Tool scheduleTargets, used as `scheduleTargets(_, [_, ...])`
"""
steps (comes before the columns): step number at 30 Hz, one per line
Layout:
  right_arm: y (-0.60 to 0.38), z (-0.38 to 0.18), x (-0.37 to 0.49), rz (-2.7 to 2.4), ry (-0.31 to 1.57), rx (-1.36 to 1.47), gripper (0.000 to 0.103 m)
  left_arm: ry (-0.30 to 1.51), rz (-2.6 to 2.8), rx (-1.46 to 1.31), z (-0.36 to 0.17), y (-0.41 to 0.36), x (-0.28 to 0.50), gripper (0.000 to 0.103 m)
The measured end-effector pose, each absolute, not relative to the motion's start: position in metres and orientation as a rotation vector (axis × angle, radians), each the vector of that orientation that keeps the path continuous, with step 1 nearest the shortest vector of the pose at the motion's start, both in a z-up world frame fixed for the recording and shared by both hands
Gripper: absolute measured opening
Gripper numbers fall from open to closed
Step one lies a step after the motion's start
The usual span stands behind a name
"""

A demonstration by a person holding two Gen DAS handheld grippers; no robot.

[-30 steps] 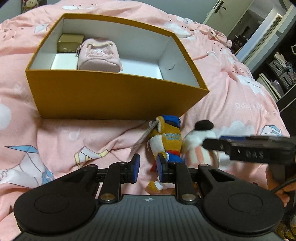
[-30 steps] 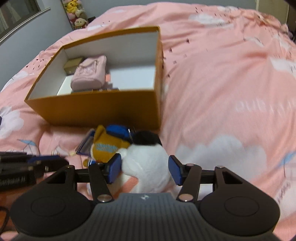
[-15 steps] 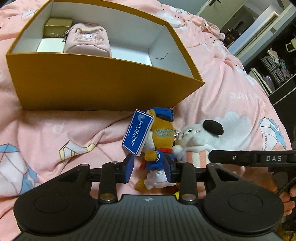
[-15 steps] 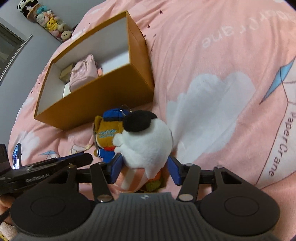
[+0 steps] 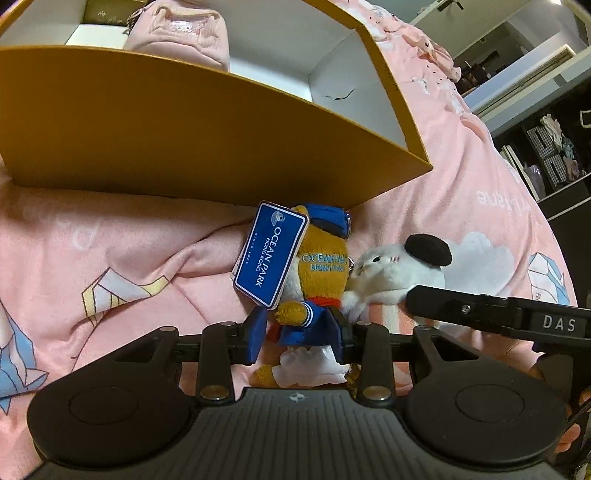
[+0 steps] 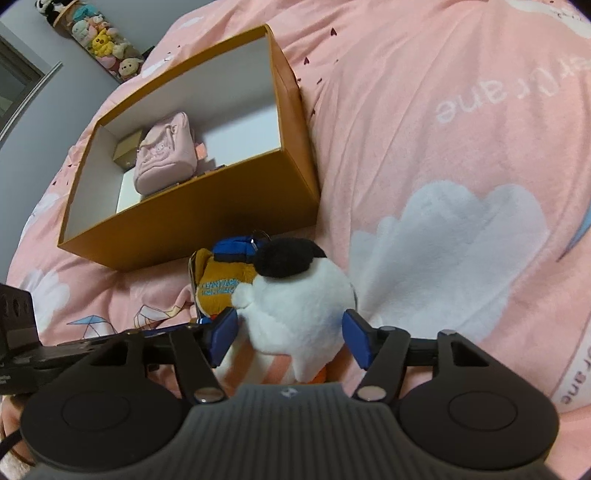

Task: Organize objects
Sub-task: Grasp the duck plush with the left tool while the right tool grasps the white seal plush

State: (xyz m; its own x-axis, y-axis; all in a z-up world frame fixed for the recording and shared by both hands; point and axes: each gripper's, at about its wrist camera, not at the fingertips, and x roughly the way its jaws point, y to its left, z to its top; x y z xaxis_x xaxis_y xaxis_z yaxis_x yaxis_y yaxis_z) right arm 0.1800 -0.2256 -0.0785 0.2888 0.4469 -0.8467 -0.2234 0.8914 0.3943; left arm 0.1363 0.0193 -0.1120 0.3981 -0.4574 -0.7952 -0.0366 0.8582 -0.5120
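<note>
An orange plush toy [image 5: 321, 269] in a blue cap, with a blue Ocean Park tag [image 5: 271, 254], lies on the pink bedspread just before the orange box [image 5: 184, 147]. My left gripper [image 5: 297, 338] has its pads on both sides of the toy's lower body. A white plush [image 5: 391, 277] with a black cap lies touching it on the right. In the right wrist view my right gripper [image 6: 291, 338] straddles the white plush [image 6: 299, 306], pads at its sides; the orange toy [image 6: 219, 284] lies left of it. The box [image 6: 207, 229] holds a pink pouch [image 6: 164, 158].
A small gold box [image 6: 125, 151] and a white box [image 5: 98, 35] lie at the left end of the orange box, next to the pouch [image 5: 181, 31]. Shelves and a doorway [image 5: 535, 110] are at the far right. Plush toys [image 6: 99, 40] hang on the wall.
Both grippers have moved forward and lower onto their toys. The left jaws opened, then came in around the orange toy. The right gripper tilted down over the white plush, and its jaws widened a little.
</note>
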Motion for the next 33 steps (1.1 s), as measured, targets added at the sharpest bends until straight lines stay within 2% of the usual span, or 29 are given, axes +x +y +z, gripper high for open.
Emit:
scheduleTargets(6, [-0.221, -0.089, 0.184, 0.458, 1.216, 0.194, 0.07, 1.156, -0.288, -0.521, -0.114, 0.021, 0.143, 0.046])
scheduleTargets(12, [-0.226, -0.093, 0.189, 0.461, 1.243, 0.251, 0.071, 1.185, -0.305, -0.551, -0.121, 0.017, 0.154, 0.054])
scheduleTargets(23, [-0.211, -0.081, 0.194, 0.456, 1.215, 0.153, 0.071, 1.214, -0.295, -0.47, -0.124, -0.006, 0.166, 0.056])
scheduleTargets(29, [-0.213, -0.095, 0.197, 0.443, 1.234, 0.15, 0.071, 1.211, -0.286, -0.47, -0.13, -0.008, 0.165, 0.058])
scheduleTargets(33, [-0.221, -0.098, 0.196, 0.452, 1.24, 0.173, 0.066, 1.191, -0.289, -0.431, -0.129, -0.014, 0.163, 0.058])
